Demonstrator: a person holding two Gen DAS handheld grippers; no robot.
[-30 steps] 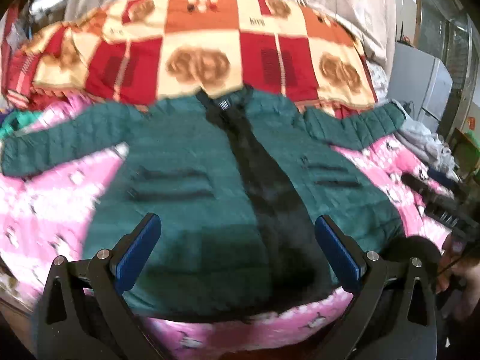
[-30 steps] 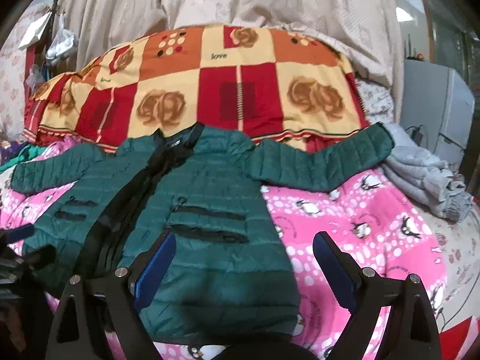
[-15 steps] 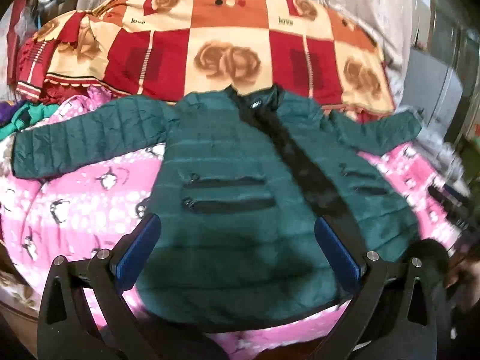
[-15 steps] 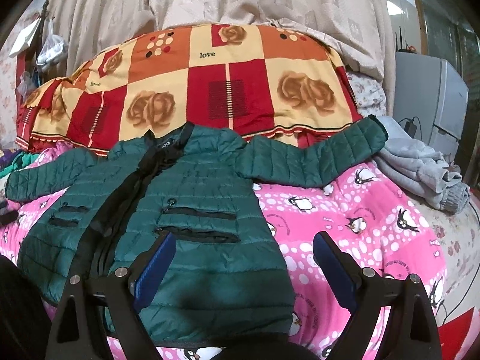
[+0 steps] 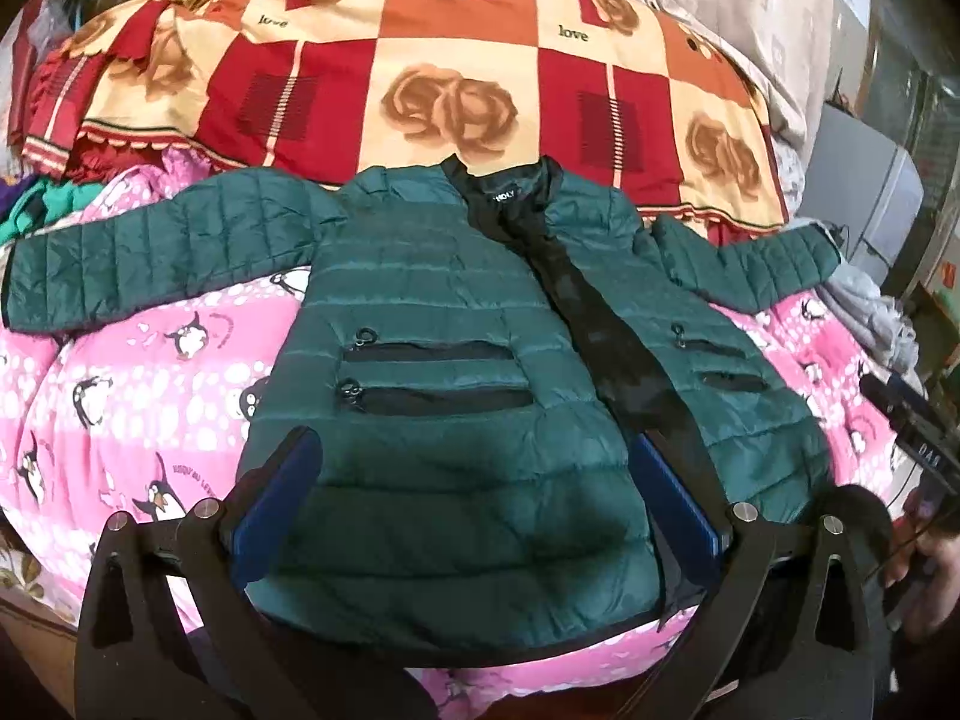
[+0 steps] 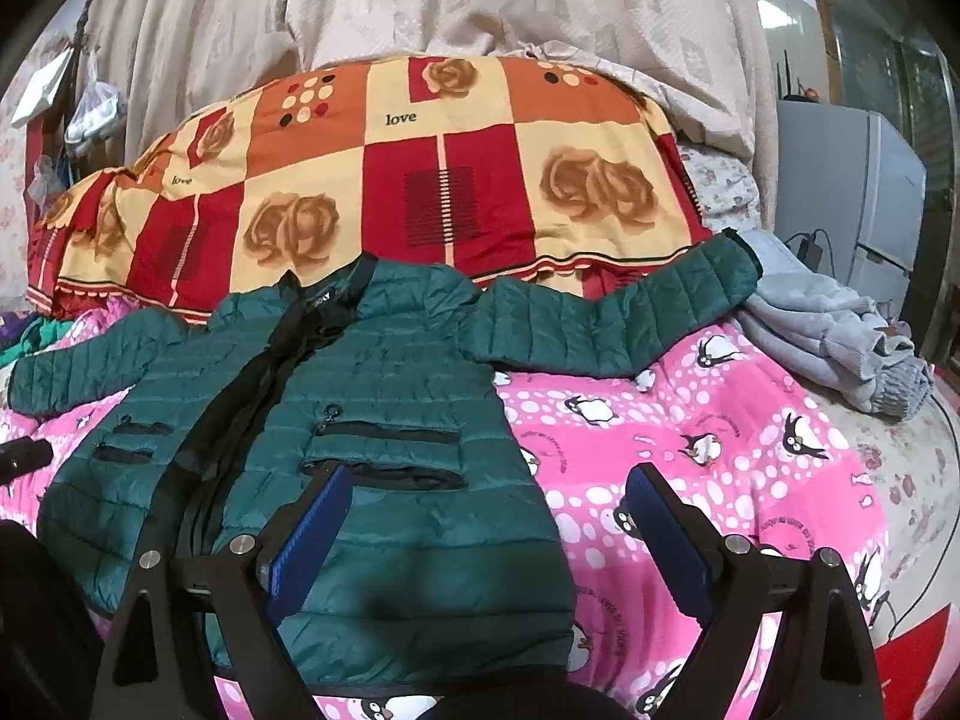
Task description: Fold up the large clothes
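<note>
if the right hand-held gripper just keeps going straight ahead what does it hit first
Most likely the green puffer jacket: the open right hand-held gripper frames its right-hand lower edge. Depth is unclear, so the pink penguin bedsheet beside it is possible.

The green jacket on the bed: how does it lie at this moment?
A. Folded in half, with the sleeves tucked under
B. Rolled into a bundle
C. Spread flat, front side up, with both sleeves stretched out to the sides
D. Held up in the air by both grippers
C: the green jacket lies flat on the pink penguin blanket, pockets facing up, with both sleeves stretched out sideways.
</note>
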